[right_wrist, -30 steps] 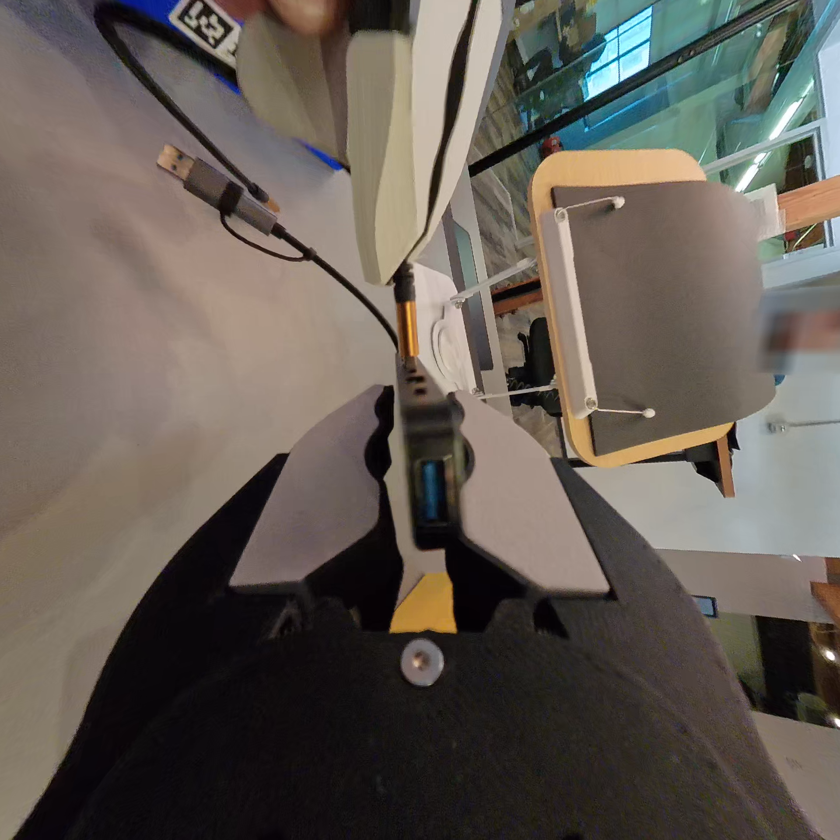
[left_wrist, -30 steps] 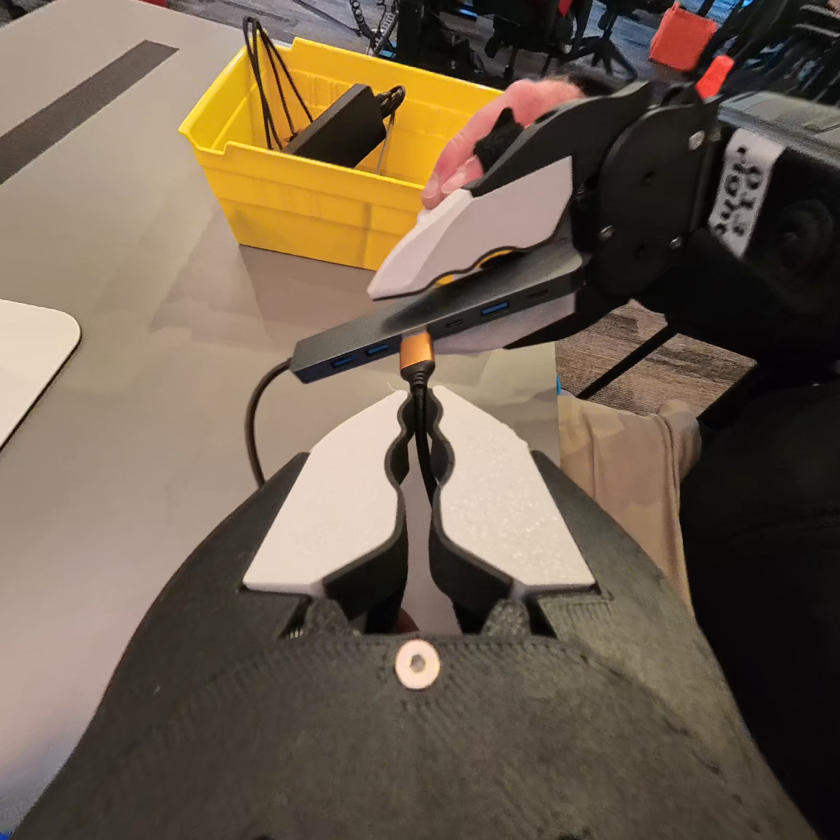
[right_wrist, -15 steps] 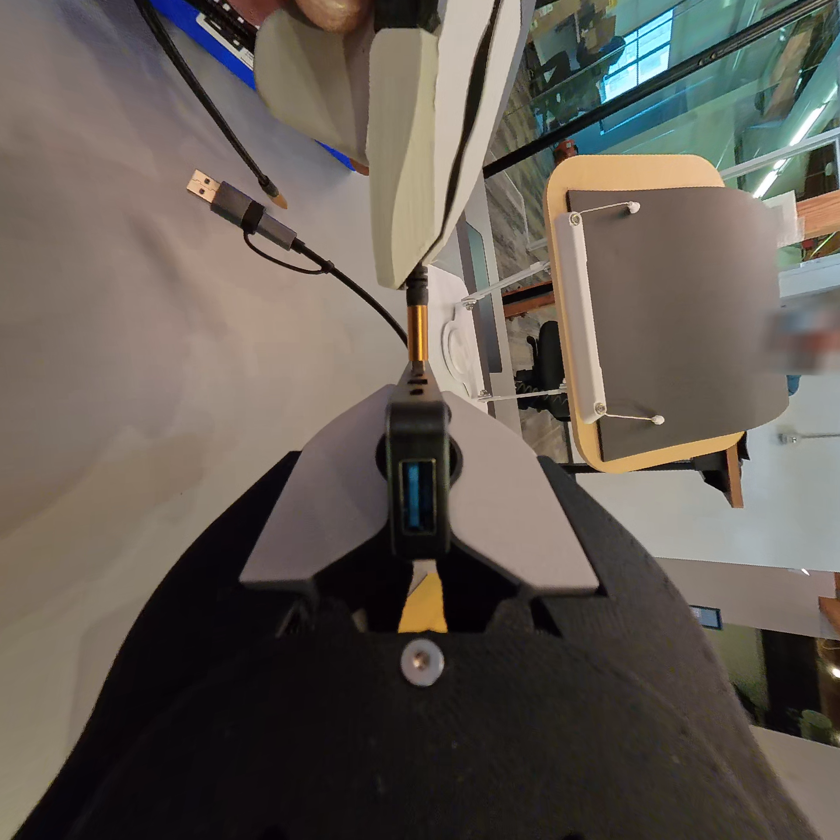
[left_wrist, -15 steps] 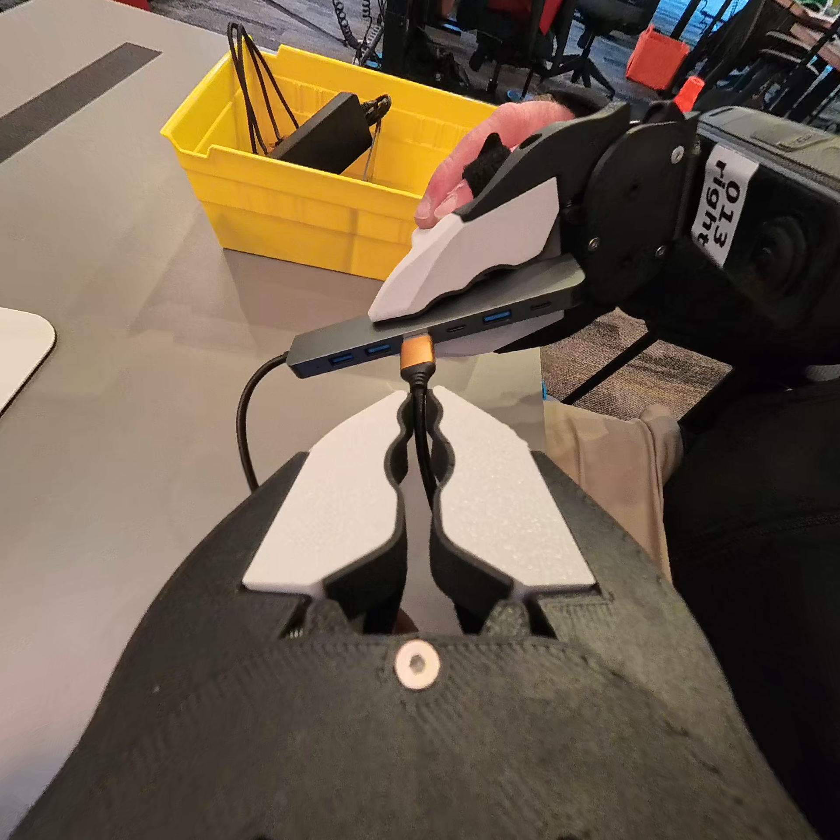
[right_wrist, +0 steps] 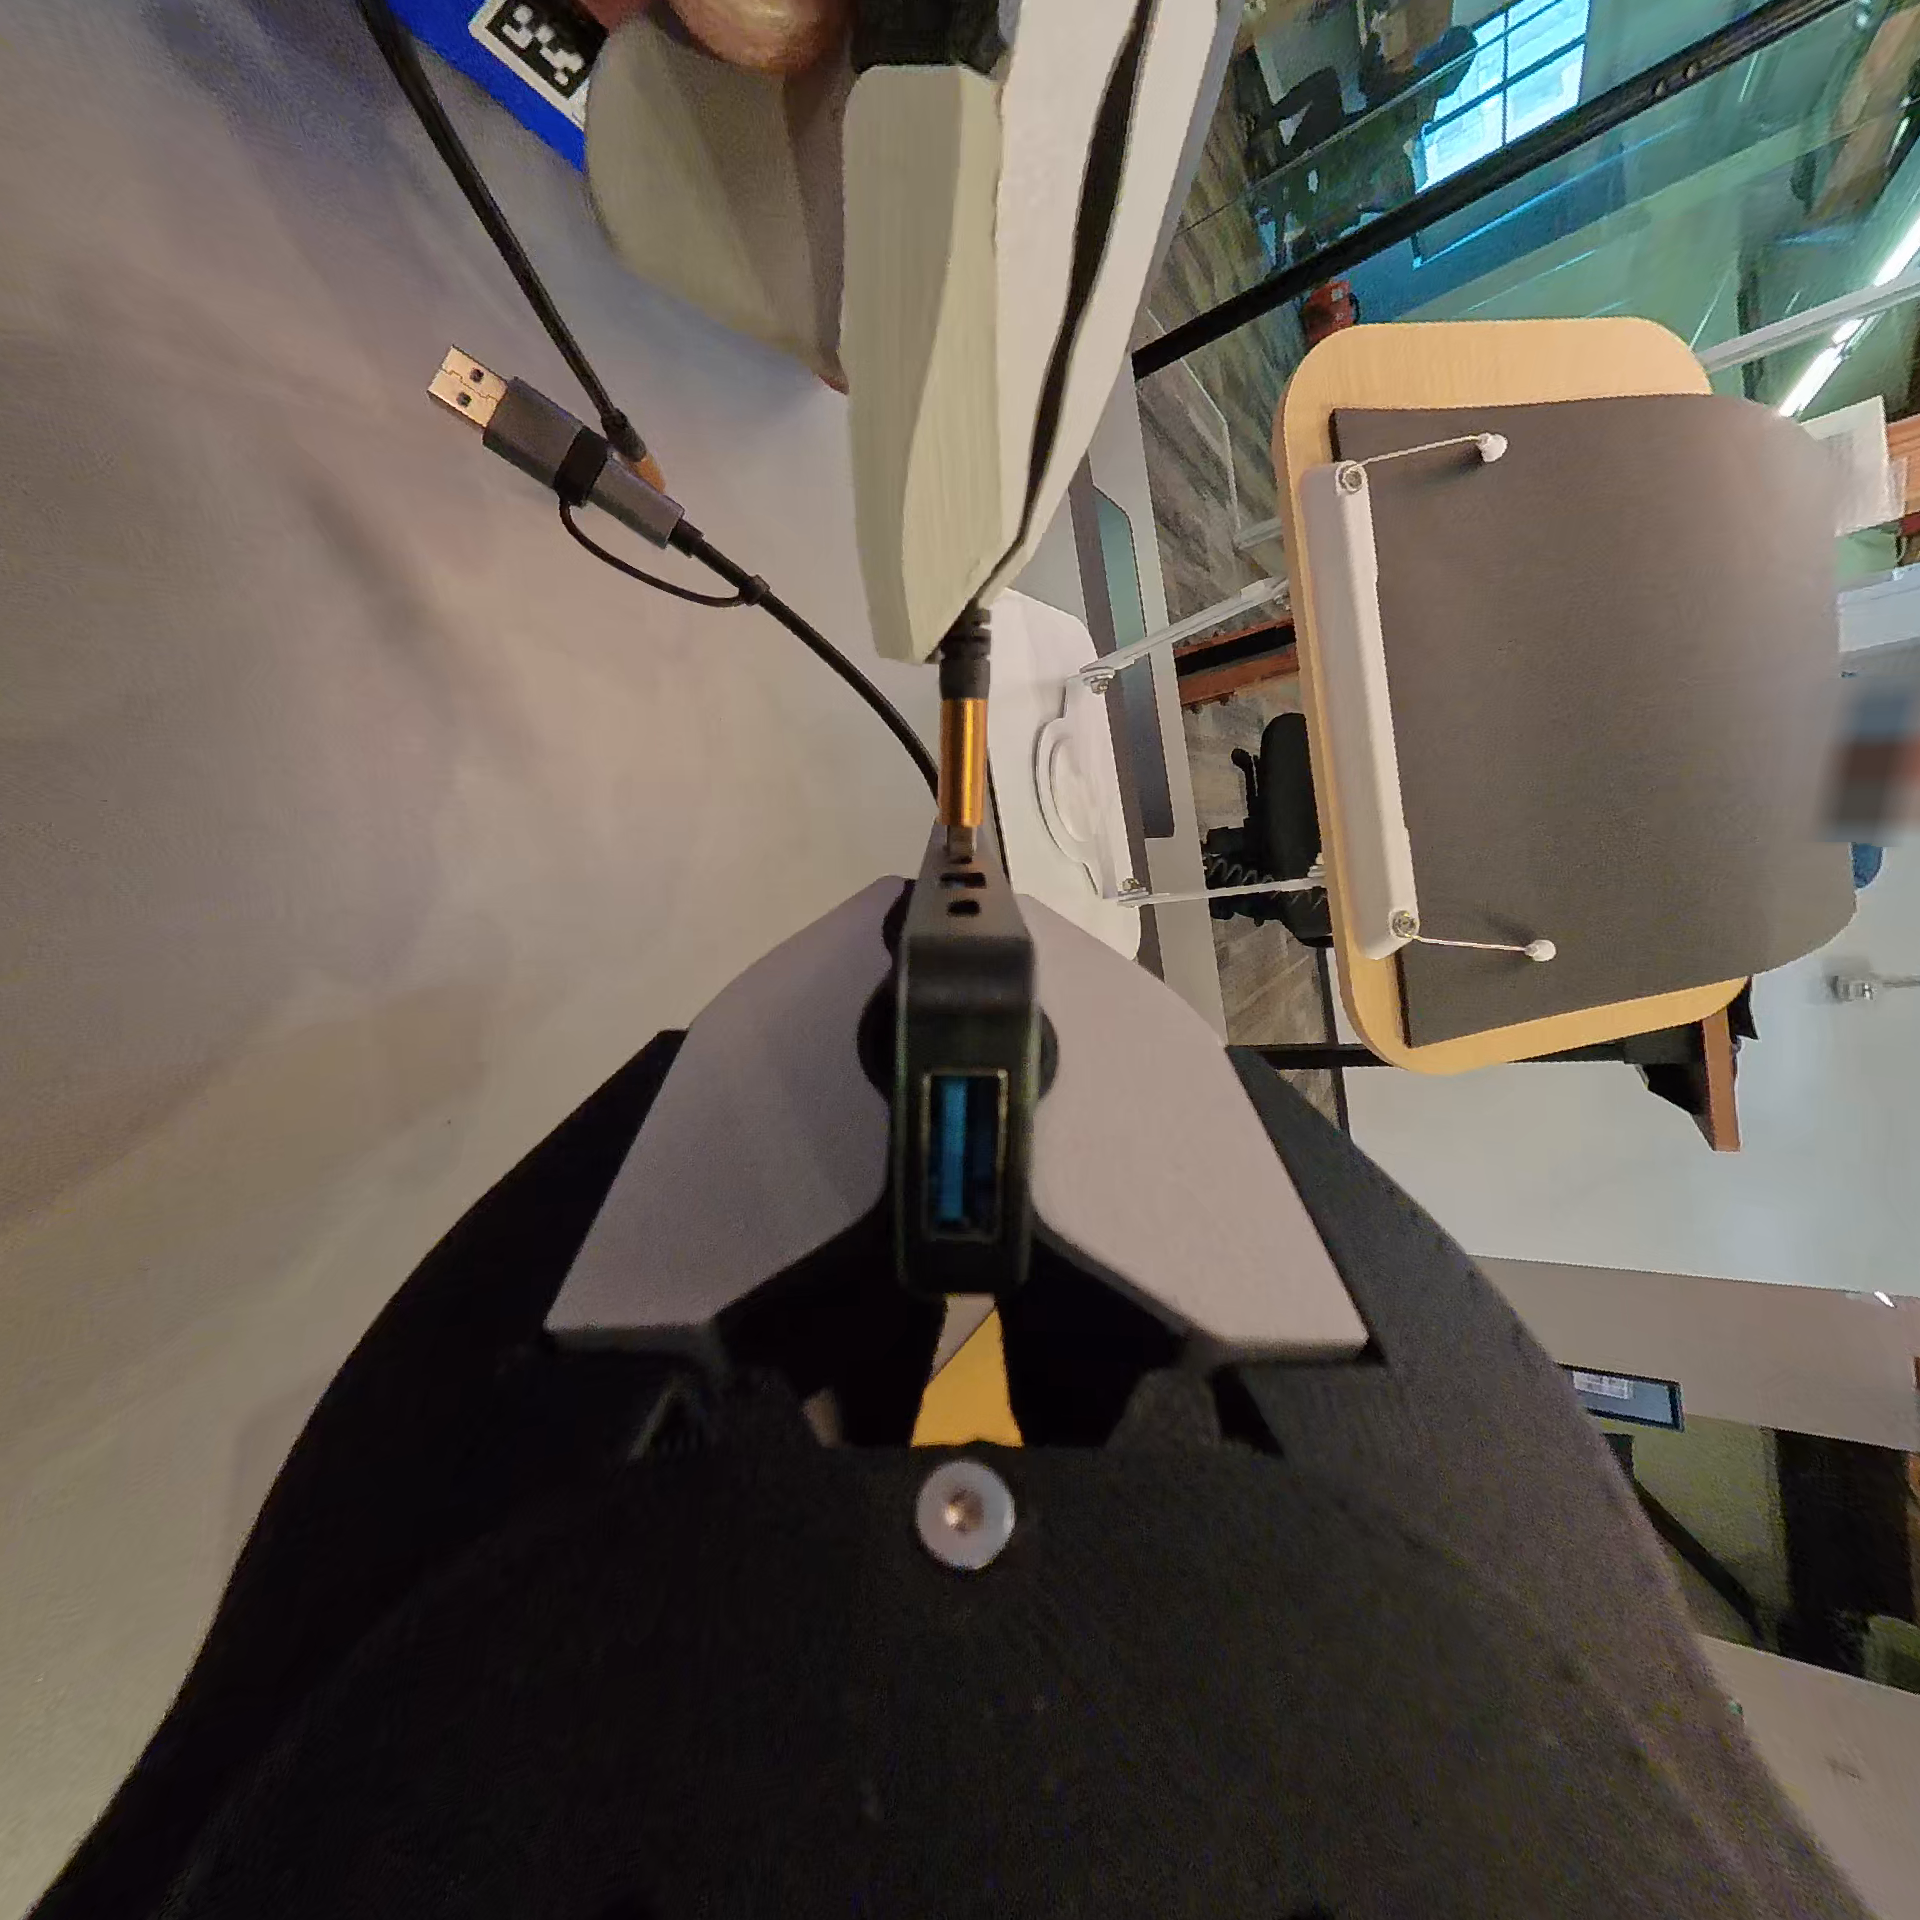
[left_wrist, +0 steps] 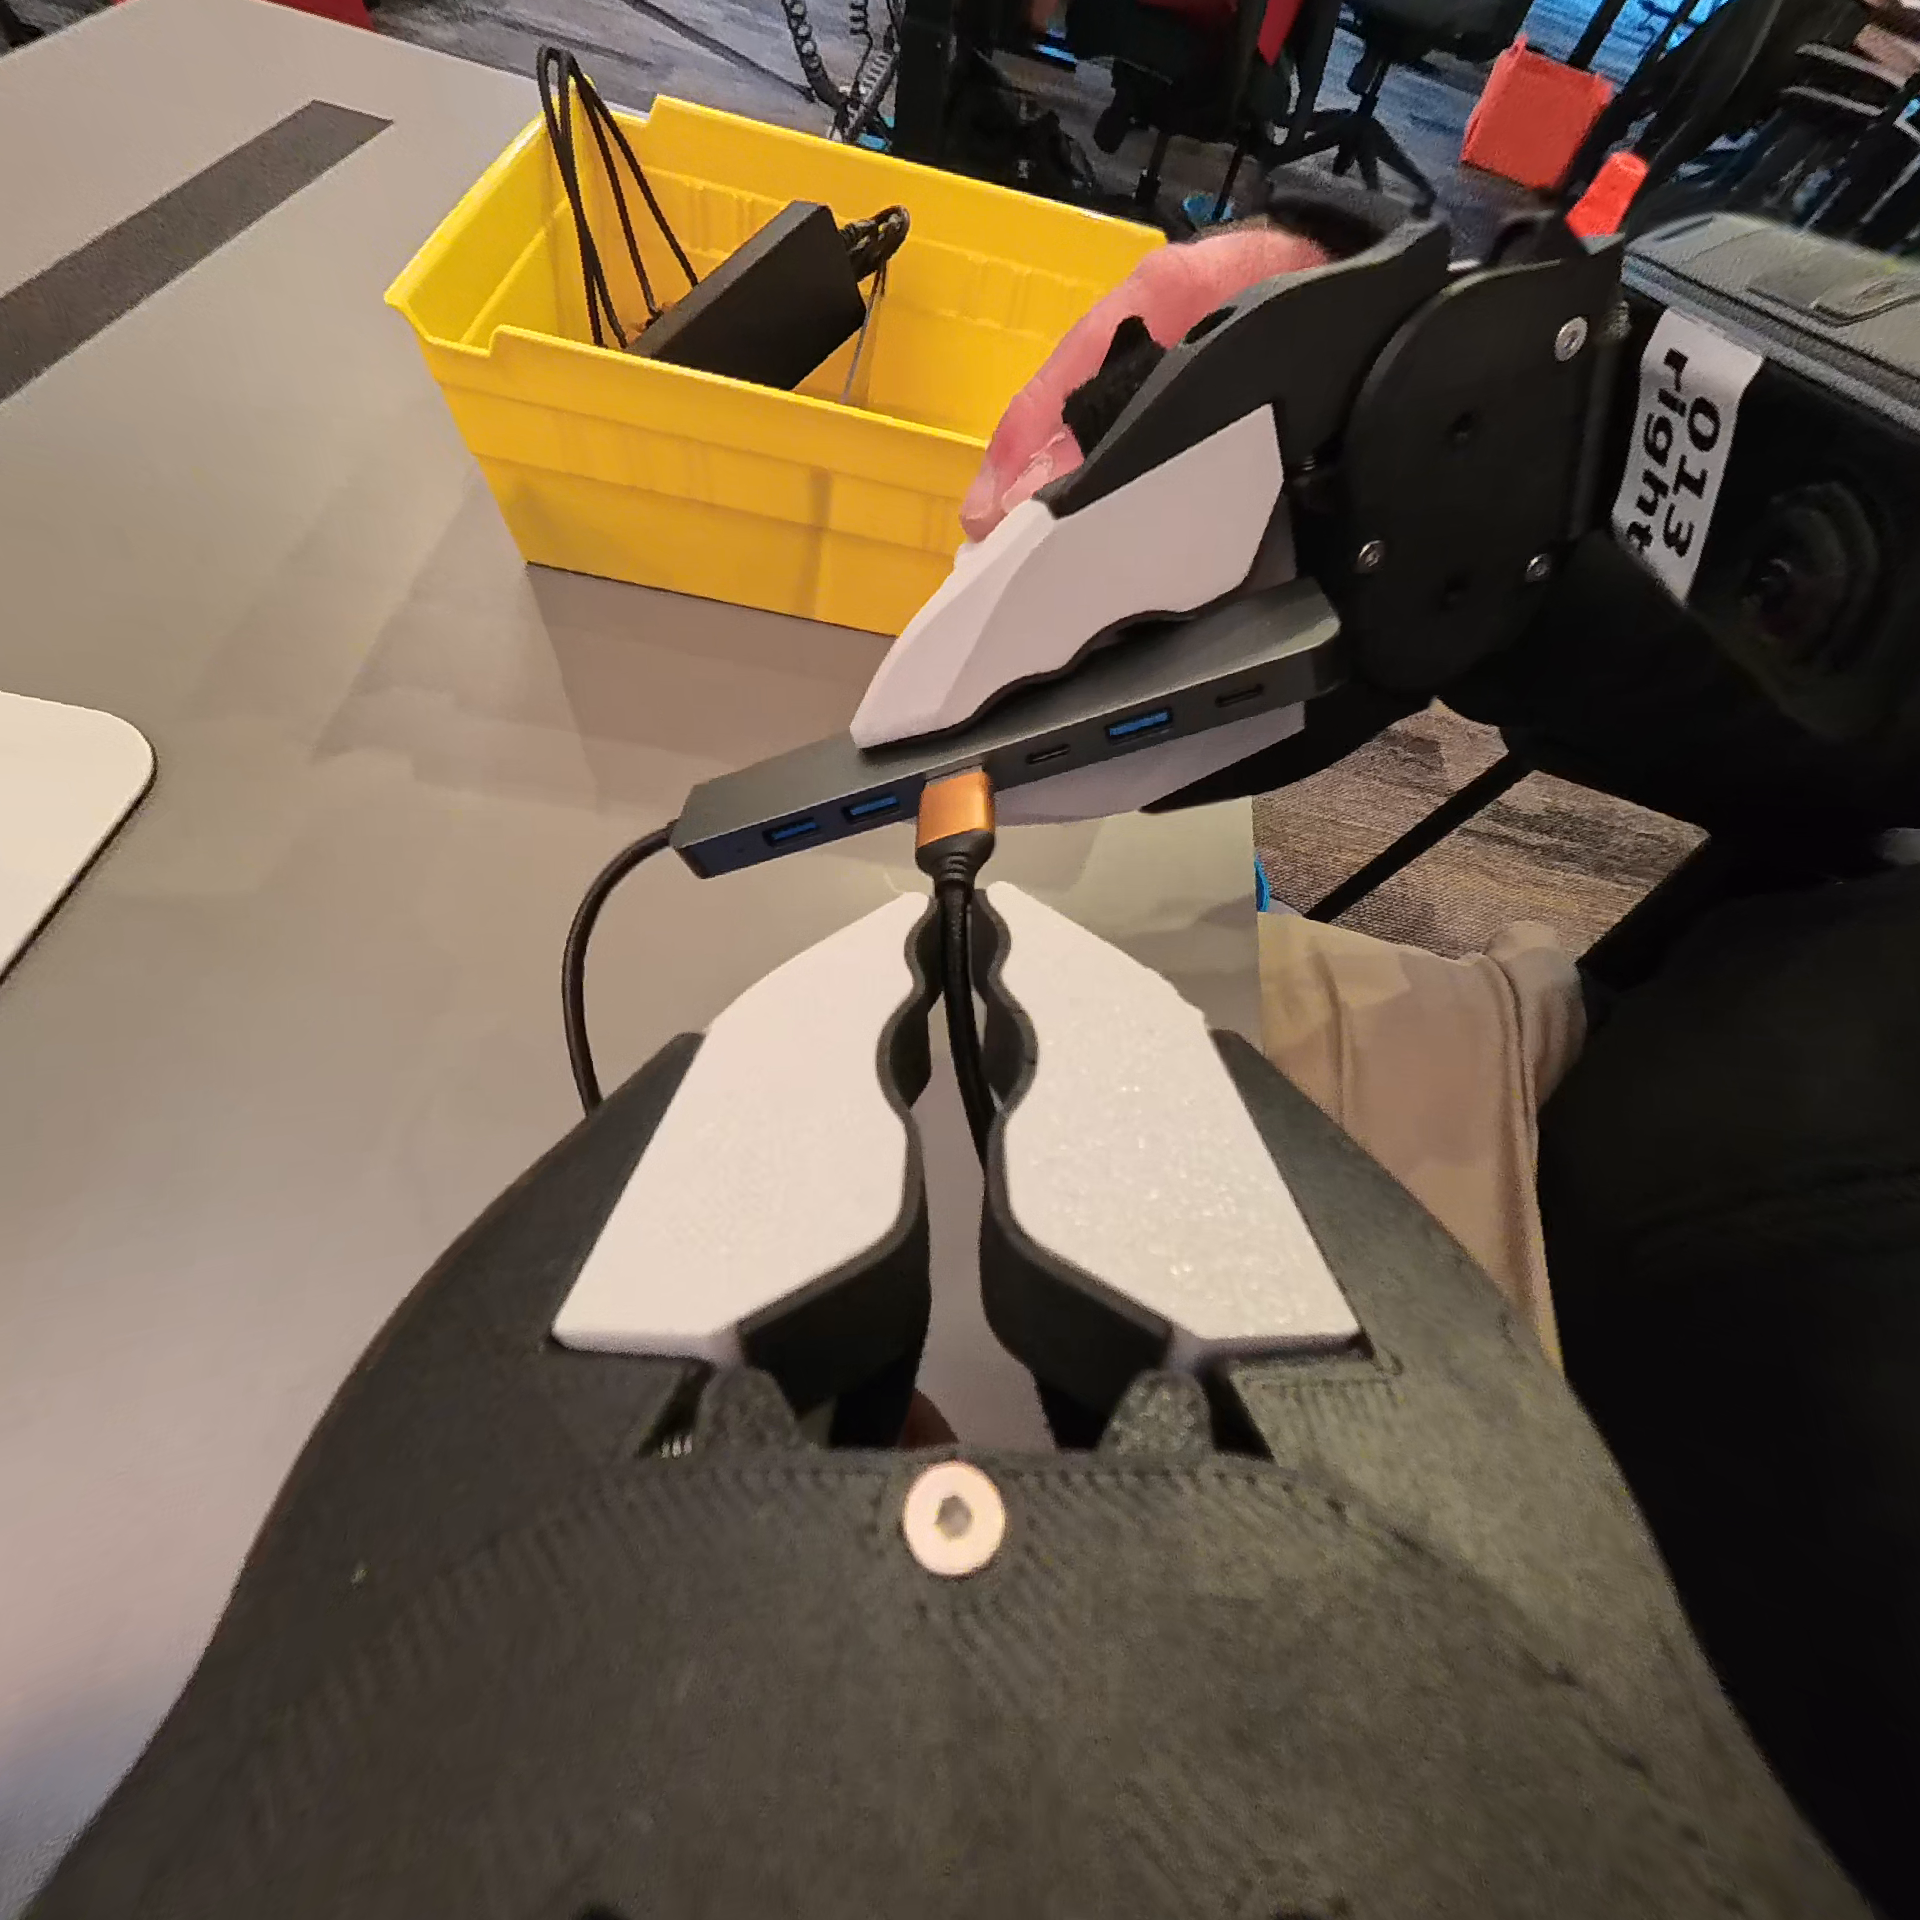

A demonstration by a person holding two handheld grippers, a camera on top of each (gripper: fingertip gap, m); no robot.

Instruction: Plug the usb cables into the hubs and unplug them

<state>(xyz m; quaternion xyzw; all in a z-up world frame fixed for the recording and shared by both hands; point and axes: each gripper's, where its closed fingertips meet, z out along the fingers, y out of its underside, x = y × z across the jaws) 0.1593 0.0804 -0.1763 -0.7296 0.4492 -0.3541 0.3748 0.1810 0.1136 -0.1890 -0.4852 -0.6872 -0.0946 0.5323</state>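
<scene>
My right gripper [right_wrist: 961, 904] is shut on a slim dark grey USB hub [right_wrist: 966, 997] and holds it above the grey table. In the left wrist view the hub [left_wrist: 790, 805] sticks out leftward from the right gripper [left_wrist: 925, 774]. My left gripper [left_wrist: 951, 899] is shut on a black cable [left_wrist: 961, 997] just behind its orange plug [left_wrist: 956, 816]. The plug sits in a port on the hub's side. In the right wrist view the plug [right_wrist: 961, 758] stands between the hub and the left gripper [right_wrist: 935, 623].
A yellow bin [left_wrist: 727, 488] holding a black adapter and cables stands on the table [left_wrist: 260, 727] behind the hub. The hub's own cable ends in a loose USB plug [right_wrist: 520, 436] lying on the table. A white pad [left_wrist: 52, 810] lies at the left edge. About 4 cm separates my left fingertips from my right.
Both grippers have shifted slightly together. The orange plug stays at the hub's port and both grips hold.
</scene>
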